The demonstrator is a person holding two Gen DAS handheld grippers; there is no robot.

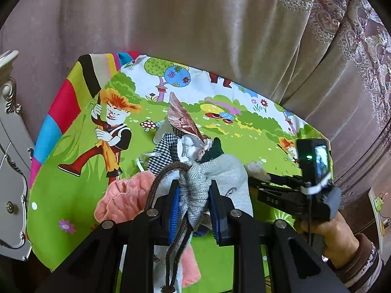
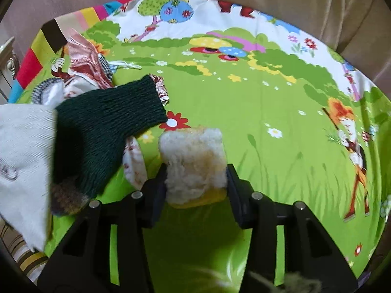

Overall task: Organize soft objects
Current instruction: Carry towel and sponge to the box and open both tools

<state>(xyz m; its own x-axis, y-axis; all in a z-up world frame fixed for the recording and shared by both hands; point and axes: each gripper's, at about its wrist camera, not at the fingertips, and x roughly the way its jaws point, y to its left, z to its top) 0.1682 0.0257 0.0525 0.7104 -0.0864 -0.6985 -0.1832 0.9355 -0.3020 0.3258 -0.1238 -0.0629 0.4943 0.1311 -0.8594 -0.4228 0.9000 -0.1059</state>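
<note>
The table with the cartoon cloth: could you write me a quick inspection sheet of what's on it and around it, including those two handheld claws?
Surface: table under a bright cartoon cloth, mostly green.
Job's things: grey herringbone drawstring bag; fluffy cream pad with a yellow underside; dark green knit piece; pink fleecy cloth; black-and-white checked cloth; shiny brown patterned cloth.
Clutter: nothing seen beyond the fabric pile.
Grippers: left gripper shut on the bag's bunched neck; right gripper with both pads against the cream pad.
Cables: the bag's brown cord; a thin black lead on the right tool.
Surroundings: mauve curtains; ornate white cabinet.
</note>
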